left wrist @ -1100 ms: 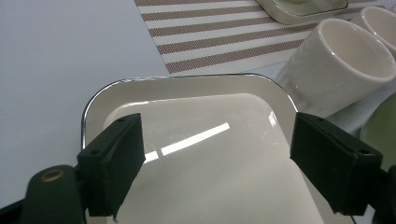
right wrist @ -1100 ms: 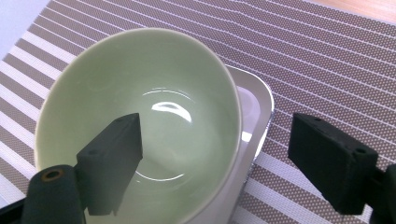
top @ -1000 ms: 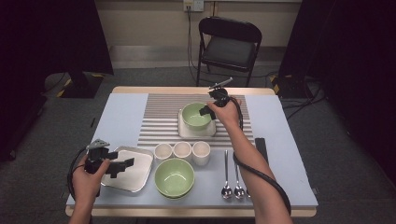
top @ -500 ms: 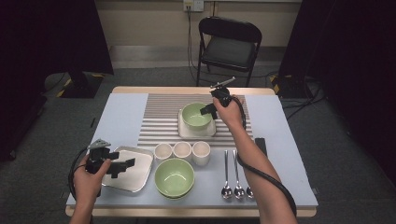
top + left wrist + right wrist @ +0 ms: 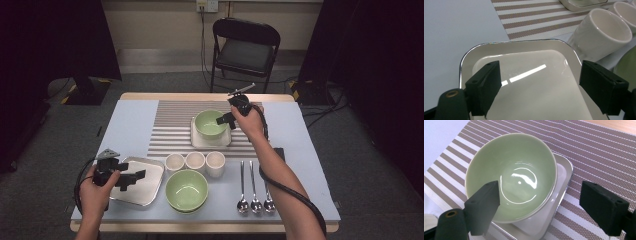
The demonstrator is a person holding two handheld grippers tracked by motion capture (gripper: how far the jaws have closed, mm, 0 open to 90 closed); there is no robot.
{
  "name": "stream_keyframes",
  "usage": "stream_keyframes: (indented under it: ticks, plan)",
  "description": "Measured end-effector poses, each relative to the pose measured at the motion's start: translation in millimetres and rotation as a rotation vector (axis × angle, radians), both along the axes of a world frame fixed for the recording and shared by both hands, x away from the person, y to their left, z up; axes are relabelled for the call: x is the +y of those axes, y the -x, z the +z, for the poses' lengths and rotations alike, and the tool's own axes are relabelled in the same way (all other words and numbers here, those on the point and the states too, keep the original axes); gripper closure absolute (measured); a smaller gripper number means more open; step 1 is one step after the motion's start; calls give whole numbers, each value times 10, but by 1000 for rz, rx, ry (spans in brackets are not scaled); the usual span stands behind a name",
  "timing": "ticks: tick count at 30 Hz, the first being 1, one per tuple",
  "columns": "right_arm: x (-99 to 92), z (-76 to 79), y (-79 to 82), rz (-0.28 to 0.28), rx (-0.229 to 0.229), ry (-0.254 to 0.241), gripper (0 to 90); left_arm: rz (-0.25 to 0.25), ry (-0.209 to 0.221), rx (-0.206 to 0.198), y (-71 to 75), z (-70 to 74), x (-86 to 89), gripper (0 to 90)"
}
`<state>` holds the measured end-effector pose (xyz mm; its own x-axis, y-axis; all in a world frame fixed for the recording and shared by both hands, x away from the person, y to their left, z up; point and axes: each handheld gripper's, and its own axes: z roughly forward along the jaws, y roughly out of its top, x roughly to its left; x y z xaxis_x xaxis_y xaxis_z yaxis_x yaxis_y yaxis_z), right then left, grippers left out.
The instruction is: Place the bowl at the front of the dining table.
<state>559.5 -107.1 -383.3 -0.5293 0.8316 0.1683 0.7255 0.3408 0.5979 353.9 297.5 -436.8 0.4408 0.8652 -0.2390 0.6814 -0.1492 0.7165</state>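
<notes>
No brand, label or writing can be read on anything on the table (image 5: pixel 127 125).

At the left of the high view, the left gripper (image 5: pixel 134 178) hangs over the near-left square plate (image 5: pixel 150 192), its jaws set wide apart and holding nothing. The left gripper view looks down between those jaws onto the glossy cream plate (image 5: pixel 519 47), which has a silvery rim.

Just right of the plate stand 3 cream cups (image 5: pixel 195 161) in a row, with a green bowl (image 5: pixel 186 190) in front of them at the near edge. The nearest cup (image 5: pixel 599 37) rises close behind the plate in the left gripper view, a detail the high view flattens.

Farther back lies a striped placemat (image 5: pixel 170 130), and on it sits a second square plate (image 5: pixel 200 142) carrying a second green bowl (image 5: pixel 210 123).

The right gripper (image 5: pixel 223 120) hovers at that bowl's right rim, its jaws spread open and gripping nothing. The right gripper view shows the bowl (image 5: pixel 514 175) empty and shiny, seated on its plate (image 5: pixel 564 182), with 1 jaw over the bowl's near edge and the other out over the mat (image 5: pixel 599 152). Whether that jaw touches the rim cannot be told.

To the right, 3 spoons (image 5: pixel 255 190) lie side by side near the front edge, beside the person's right forearm. A black folding chair (image 5: pixel 245 50) stands behind the table.
</notes>
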Motion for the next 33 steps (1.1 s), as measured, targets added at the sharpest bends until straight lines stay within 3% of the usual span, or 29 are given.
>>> stream_keyframes:
  ticks: [3, 19, 33]
  plan:
    - [-3, 15, 23, 8, -2, 3, 159, 7, 11, -4, 1, 12, -3, 173]
    - [-137, 63, 120, 11, -15, -15, 159, -18, -19, 0, -1, 75, -66, 173]
    - [-195, 65, 212, 27, -19, -4, 159, -41, -10, 3, -33, 107, -141, 173]
